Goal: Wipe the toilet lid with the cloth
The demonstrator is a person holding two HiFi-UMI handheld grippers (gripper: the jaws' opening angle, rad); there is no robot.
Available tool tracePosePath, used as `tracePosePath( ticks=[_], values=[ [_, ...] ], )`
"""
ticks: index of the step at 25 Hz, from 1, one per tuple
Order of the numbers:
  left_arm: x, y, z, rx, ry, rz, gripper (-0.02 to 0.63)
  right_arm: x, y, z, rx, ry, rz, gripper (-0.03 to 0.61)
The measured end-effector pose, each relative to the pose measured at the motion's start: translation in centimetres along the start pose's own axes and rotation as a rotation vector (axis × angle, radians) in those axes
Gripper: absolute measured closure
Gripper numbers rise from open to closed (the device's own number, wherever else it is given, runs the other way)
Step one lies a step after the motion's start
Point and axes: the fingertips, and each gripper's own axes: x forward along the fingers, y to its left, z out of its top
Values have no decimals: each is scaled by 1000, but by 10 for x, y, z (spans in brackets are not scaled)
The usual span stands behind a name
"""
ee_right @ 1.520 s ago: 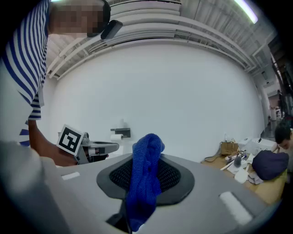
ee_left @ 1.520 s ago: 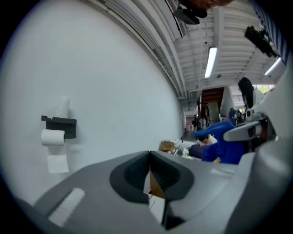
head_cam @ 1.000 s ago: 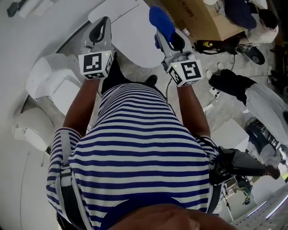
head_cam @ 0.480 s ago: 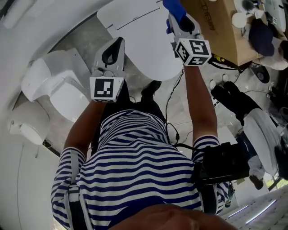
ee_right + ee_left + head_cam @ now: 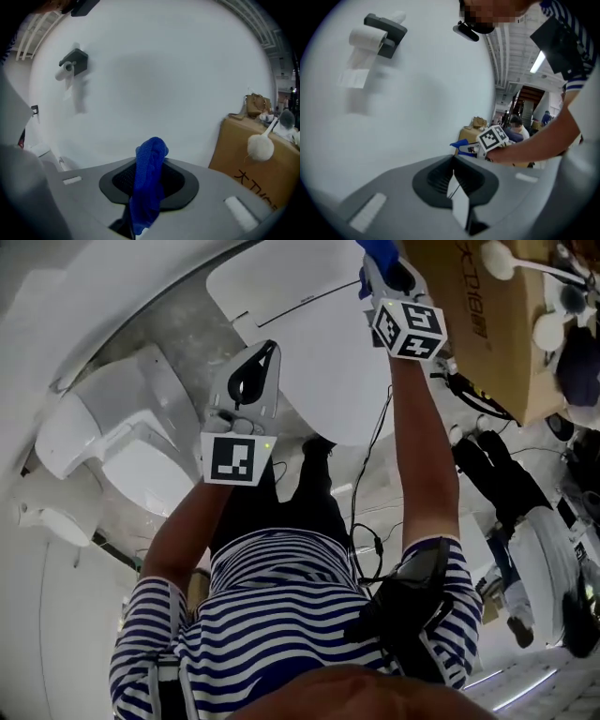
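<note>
Since a second ago our left gripper (image 5: 262, 357) and right gripper (image 5: 380, 268) have pushed forward. In the head view, the blue terry cloth (image 5: 373, 247) sits by the white oval toilet lid's (image 5: 300, 324) edge, perhaps above it, beside a brown cardboard box (image 5: 487, 324). In the left gripper view, the jaws are pressed together, empty, facing a white wall (image 5: 417, 93). In the right gripper view, the jaws clamp the cloth, and the box's print is cut off.

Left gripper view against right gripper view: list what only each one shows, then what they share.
Only the left gripper view shows the left gripper, its jaws together with nothing between them. It also shows the marker cube of the other gripper and the person's forearm. Only the right gripper view shows the right gripper shut on the blue cloth, and a white fluffy ball on a stick. Both show the white wall and the toilet roll holder on it.
</note>
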Motion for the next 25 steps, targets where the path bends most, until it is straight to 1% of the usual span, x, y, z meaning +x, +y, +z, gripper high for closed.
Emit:
tracePosePath(
  ticks=[4,7,9,14,18,23,25],
  values=[
    [35,27,-37,-28,26,24,611,50,-17,-34,21,36,-16,474],
    [57,41,-55,-54,34,30,611,82,-28,-54,-19,76,-21,474],
    [65,49,-64,-48,44,24,611,101,-35,-64,-37,98,-28,474],
    [76,65,-72,-23,64,23,611,135,-41,-84,-52,177,-45,474],
    [82,75,-68,-33,49,36,611,151,-45,-99,-37,230,-47,474],
    [76,83,-66,-43,44,51,611,156,-39,-102,-60,249,-49,476],
    [75,84,-65,-49,43,54,611,157,-31,-102,-61,250,-37,476]
  ],
)
